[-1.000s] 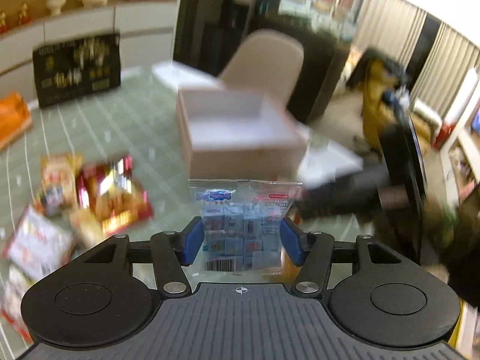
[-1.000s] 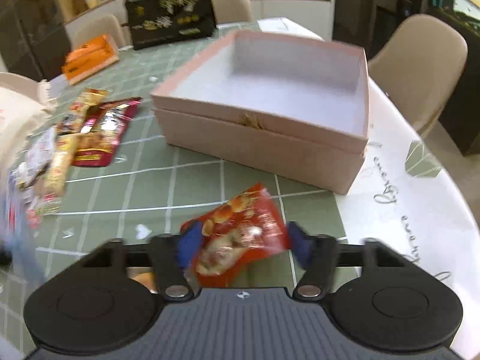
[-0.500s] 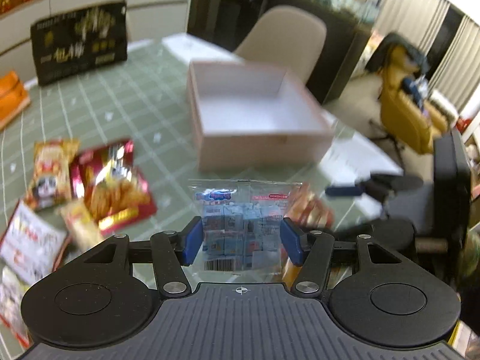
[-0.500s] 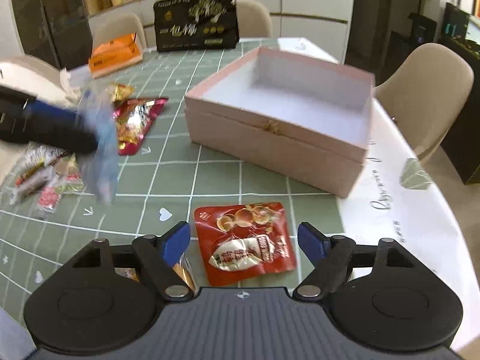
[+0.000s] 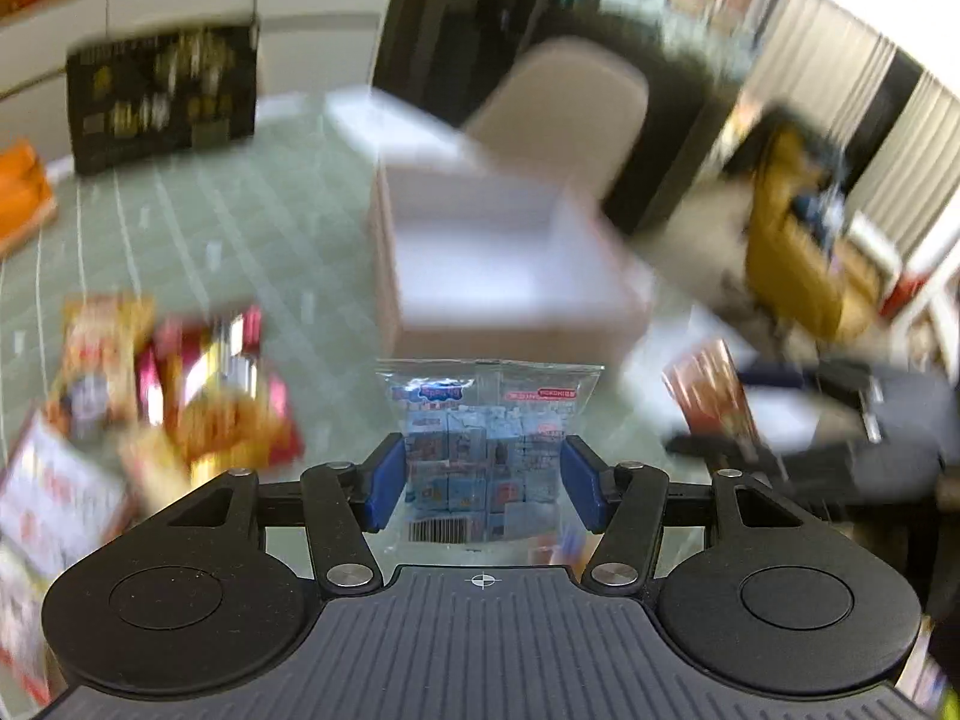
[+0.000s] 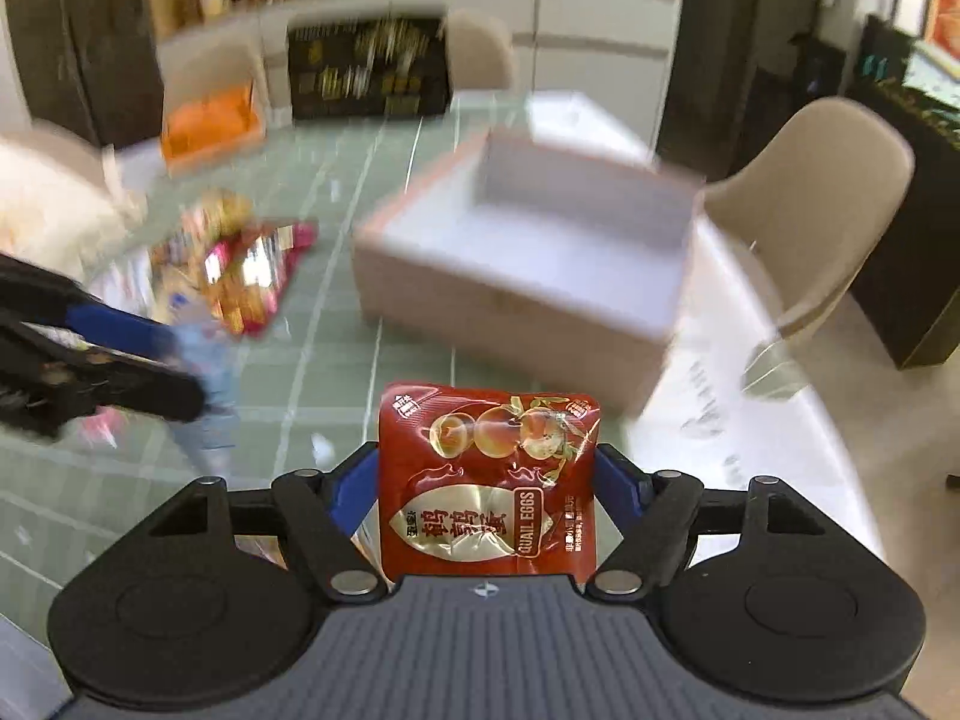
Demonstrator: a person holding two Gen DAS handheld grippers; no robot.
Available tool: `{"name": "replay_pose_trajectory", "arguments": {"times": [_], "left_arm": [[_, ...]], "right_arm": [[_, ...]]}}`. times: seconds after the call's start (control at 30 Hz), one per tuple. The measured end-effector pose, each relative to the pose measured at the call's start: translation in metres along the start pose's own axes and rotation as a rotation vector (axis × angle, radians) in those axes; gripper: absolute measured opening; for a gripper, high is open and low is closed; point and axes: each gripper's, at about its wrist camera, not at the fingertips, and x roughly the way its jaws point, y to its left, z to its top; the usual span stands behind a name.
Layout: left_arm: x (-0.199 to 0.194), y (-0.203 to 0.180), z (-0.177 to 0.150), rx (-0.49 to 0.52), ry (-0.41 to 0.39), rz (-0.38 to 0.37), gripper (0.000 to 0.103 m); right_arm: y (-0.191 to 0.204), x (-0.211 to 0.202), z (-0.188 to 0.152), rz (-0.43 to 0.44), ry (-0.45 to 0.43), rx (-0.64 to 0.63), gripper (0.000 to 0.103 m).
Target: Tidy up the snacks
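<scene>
My left gripper [image 5: 480,480] is shut on a clear packet of small blue sweets [image 5: 486,444], held upright above the green tablecloth. My right gripper [image 6: 489,486] has the red quail-egg packet [image 6: 486,438] upright between its blue pads; the jaws are closing on it and it hangs off the table. The open pink box [image 6: 510,312] stands behind both packets, its inside bare. It shows blurred in the left wrist view as the pink box [image 5: 510,330]. From the right wrist view the left gripper [image 6: 120,354] is at the left edge.
Several loose snack packets [image 5: 180,396] lie on the tablecloth left of the box. At the table's far end stand a black gift box [image 6: 366,72] and an orange box [image 6: 210,126]. Beige chairs [image 6: 810,180] ring the table. The white table edge [image 6: 780,450] curves on the right.
The right gripper let the red packet drop flat on the table, then took it again across its width and lifted it. The left gripper kept its packet and shifted sideways.
</scene>
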Motion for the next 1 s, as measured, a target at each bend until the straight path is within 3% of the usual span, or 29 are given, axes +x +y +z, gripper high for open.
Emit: {"name": "replay_pose_trajectory", "arguments": {"times": [0.13,0.23,0.33,0.5,0.63,0.73,0.8,0.87,1.0], "left_arm": [[0.013,-0.003,0.064,-0.001,-0.113,-0.031,0.063],[0.077,0.001,0.099,0.015,-0.056,-0.092,0.062],[0.13,0.022,0.101,-0.082,-0.001,-0.095,0.06],[0.097,0.051,0.079,-0.19,-0.151,-0.133,0.06],[0.071,0.079,0.063,-0.156,-0.197,0.007,0.06],[0.061,0.117,0.051,-0.17,-0.184,0.13,0.06],[0.057,0.145,0.043,-0.214,-0.18,0.195,0.06],[0.05,0.171,0.036,-0.236,-0.185,0.259,0.06],[0.05,0.209,0.03,-0.268,-0.183,0.364,0.06]], "right_arm": [[-0.011,-0.045,0.02,-0.041,-0.111,0.023,0.076],[-0.014,-0.058,0.029,-0.071,-0.153,0.031,0.076],[-0.014,-0.054,0.034,-0.098,-0.135,0.072,0.076],[-0.023,-0.046,0.052,-0.132,-0.158,0.122,0.076],[-0.037,-0.008,0.097,-0.043,-0.224,0.264,0.082],[-0.042,0.045,0.121,-0.009,-0.151,0.324,0.082],[-0.036,0.074,0.119,-0.026,-0.09,0.326,0.075],[-0.021,0.098,0.106,-0.006,-0.027,0.301,0.057],[0.009,0.125,0.089,0.025,0.049,0.291,0.052]]}}
